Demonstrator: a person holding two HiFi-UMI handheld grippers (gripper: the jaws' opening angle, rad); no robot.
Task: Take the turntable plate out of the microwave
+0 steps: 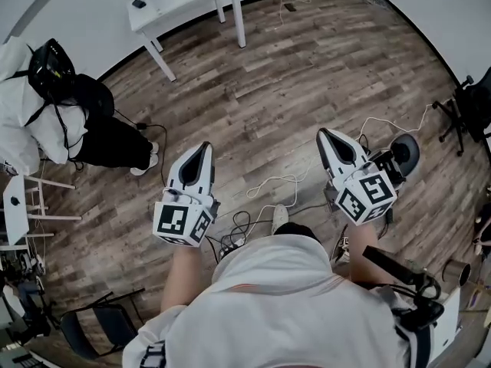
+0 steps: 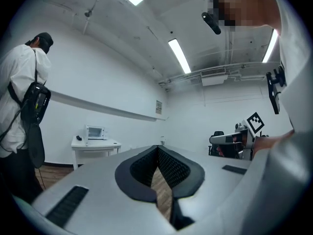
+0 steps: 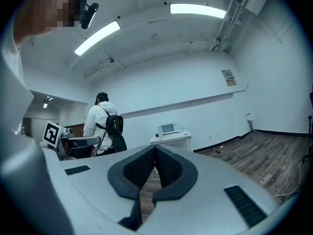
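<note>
Looking along the left gripper: I see its jaws pressed together with nothing between them, only floor showing under the pads.
Right gripper: the same from my seat, jaws closed tight and empty, held level beside the left gripper.
Cables: loose on the wooden floor below, between the two grippers.
Person in white: standing with a black backpack, off to the left of the left gripper and well apart.
White table: far ahead of both grippers, by the wall.
Microwave: on that table, well apart from either gripper.
Turntable plate: I cannot make it out, as the microwave is too small in my views.
</note>
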